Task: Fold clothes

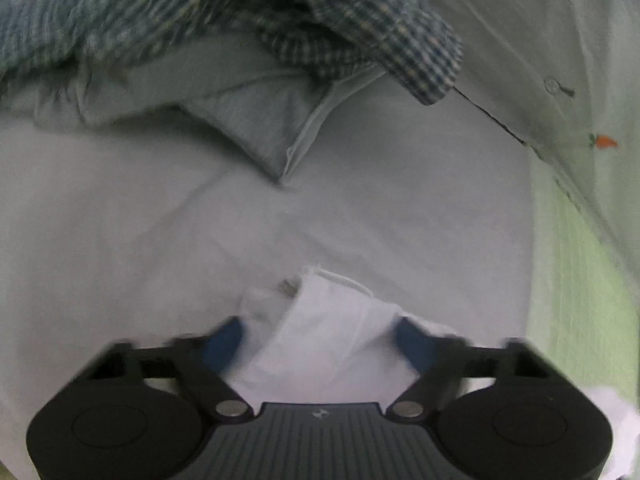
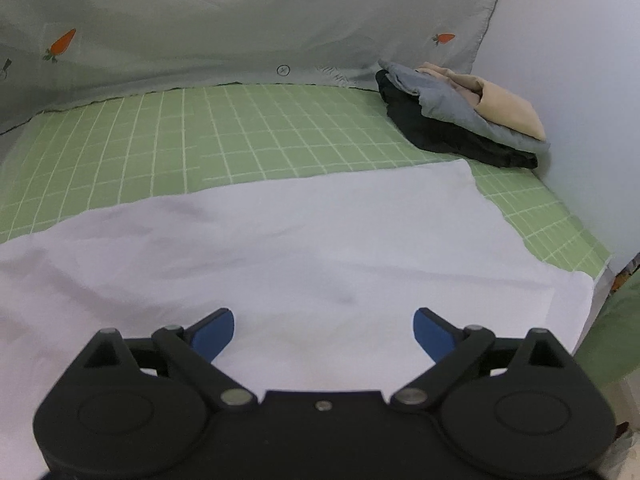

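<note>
A white garment point(image 2: 304, 240) lies spread flat on the green checked bed sheet point(image 2: 192, 136). My right gripper point(image 2: 323, 330) hovers over its near part, jaws wide open and empty. In the left wrist view the same white cloth point(image 1: 200, 220) fills the middle, and a bunched corner of it point(image 1: 328, 320) rises between the blue fingers of my left gripper point(image 1: 320, 340). The left jaws stand wide apart, blurred by motion, not closed on the cloth. A light blue collar-like fold point(image 1: 276, 128) lies further ahead.
A blue plaid garment point(image 1: 248, 20) is heaped at the top of the left wrist view. A grey carrot-print quilt point(image 2: 240, 20) lies behind the sheet. A stack of folded clothes point(image 2: 464, 116) sits at the far right against the white wall point(image 2: 580, 80).
</note>
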The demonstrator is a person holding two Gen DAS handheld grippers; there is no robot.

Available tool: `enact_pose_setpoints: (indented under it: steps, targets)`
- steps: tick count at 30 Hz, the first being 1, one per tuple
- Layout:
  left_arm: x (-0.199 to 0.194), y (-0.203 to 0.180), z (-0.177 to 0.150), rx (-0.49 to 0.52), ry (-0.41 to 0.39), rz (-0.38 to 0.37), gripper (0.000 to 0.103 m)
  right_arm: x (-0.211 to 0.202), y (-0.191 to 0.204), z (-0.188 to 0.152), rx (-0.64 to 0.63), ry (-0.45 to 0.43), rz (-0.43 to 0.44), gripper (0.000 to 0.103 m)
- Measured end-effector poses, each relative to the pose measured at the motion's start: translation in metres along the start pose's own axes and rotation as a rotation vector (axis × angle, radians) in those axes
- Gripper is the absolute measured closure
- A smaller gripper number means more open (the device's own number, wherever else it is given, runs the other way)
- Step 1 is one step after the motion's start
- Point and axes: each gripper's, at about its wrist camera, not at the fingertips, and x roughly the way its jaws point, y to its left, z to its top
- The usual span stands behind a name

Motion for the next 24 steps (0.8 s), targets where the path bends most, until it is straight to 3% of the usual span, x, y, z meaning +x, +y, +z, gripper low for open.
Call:
enact_pose_setpoints:
  steps: [3,7,10,13,16,17,20,24]
  targets:
    - [-0.013,-0.003,-0.002,-0.003,-0.045,0.028,0.081,0.0,0.009,0.002,-0.009,0.006,0.001,0.005]
    - [-0.045,-0.005,-0.004,-0.059,-0.173,0.137,0.082,0.0,0.022,0.007,-0.049,-0.012,0.011,0.006]
    - [-0.039,0.006,-0.005,-0.149,-0.188,0.184,0.081,0.0,0.026,0.008,-0.071,-0.03,0.025,0.005]
    - [-0.033,0.004,-0.008,-0.169,-0.174,0.22,0.073,0.003,0.017,0.005,-0.06,-0.023,0.05,0.005]
    - [-0.049,-0.012,-0.013,-0.123,-0.22,0.251,0.042,0.006,0.002,0.002,-0.032,-0.022,0.067,0.004]
    - [-0.056,-0.019,-0.015,-0.112,-0.243,0.249,0.026,0.007,-0.004,0.001,-0.021,-0.021,0.074,0.004]
    - [-0.069,-0.044,-0.022,-0.081,-0.279,0.226,0.019,0.019,-0.027,-0.001,0.036,-0.005,0.1,0.004]
    - [-0.073,-0.096,-0.048,-0.017,-0.241,0.159,0.015,0.037,-0.053,0.0,0.054,0.017,0.153,0.003]
